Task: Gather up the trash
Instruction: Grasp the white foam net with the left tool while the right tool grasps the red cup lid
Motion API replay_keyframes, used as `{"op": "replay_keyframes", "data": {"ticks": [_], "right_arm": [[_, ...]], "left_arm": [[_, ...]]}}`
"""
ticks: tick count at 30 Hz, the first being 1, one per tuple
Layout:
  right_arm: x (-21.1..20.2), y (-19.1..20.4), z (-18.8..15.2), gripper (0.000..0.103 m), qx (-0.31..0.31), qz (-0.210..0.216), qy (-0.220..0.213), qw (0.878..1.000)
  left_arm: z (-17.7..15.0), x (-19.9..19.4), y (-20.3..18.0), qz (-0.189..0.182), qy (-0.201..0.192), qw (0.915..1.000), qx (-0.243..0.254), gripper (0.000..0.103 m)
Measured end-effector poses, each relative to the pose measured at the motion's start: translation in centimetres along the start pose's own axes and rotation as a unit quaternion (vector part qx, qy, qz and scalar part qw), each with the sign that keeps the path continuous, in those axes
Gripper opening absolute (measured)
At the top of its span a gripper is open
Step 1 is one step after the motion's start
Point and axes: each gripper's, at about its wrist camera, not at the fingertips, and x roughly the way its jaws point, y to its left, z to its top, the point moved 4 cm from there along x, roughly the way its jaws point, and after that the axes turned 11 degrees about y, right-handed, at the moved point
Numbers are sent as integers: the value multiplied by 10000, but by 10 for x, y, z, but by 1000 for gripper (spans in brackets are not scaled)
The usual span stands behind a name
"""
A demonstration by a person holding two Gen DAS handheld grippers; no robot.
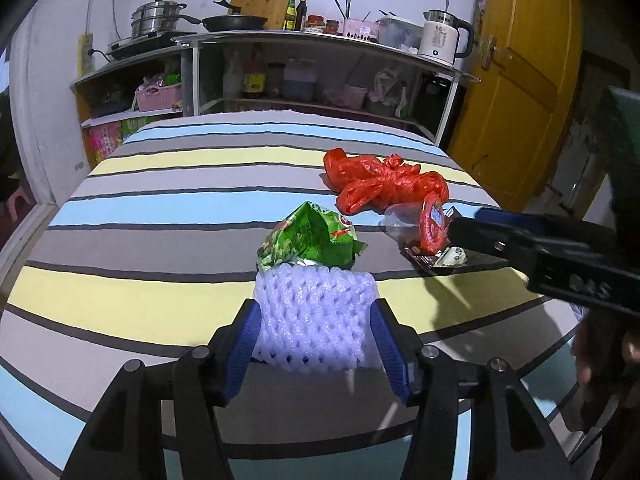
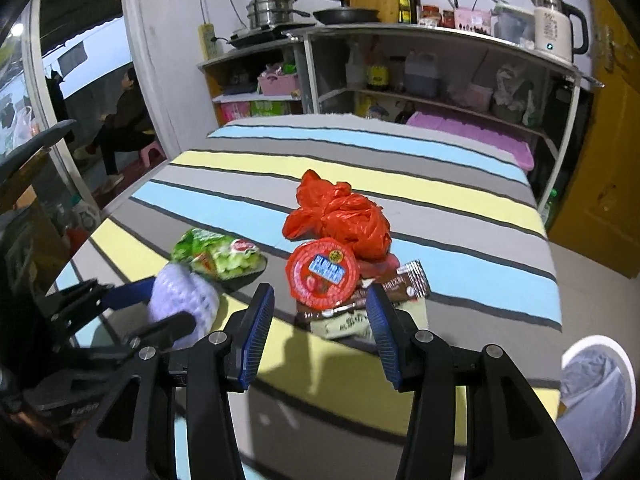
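Observation:
A white foam fruit net point(image 1: 314, 316) lies on the striped table between the blue pads of my left gripper point(image 1: 315, 344), whose jaws stand open around it. It also shows in the right wrist view point(image 2: 180, 300). A green snack bag point(image 1: 310, 238) lies just behind the net. A crumpled red plastic bag point(image 1: 384, 184) lies farther back. A clear cup with a red foil lid point(image 2: 322, 274) lies on brown and pale wrappers point(image 2: 408, 282). My right gripper point(image 2: 320, 330) is open, with the cup just ahead of its pads.
A white bin with a grey liner point(image 2: 596, 396) stands off the table's right edge. A shelf unit point(image 1: 320, 68) with pans, bottles and a kettle point(image 1: 442, 36) stands behind the table. A yellow door point(image 1: 516, 92) is at the right. A person sits beyond the doorway point(image 2: 124, 120).

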Motion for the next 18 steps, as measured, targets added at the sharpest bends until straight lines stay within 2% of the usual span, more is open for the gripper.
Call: {"op": "replay_keyframes", "data": {"ticks": [9,18], "right_arm": [[22,-2,12,49,-2,-47,169,9998],[31,-4,14,49,108,-193,355,9991]], "left_arm": [[0,1,7,-223,3,9997,-140,56],[1,1,8,-295,-19,9994,-190,54]]}}
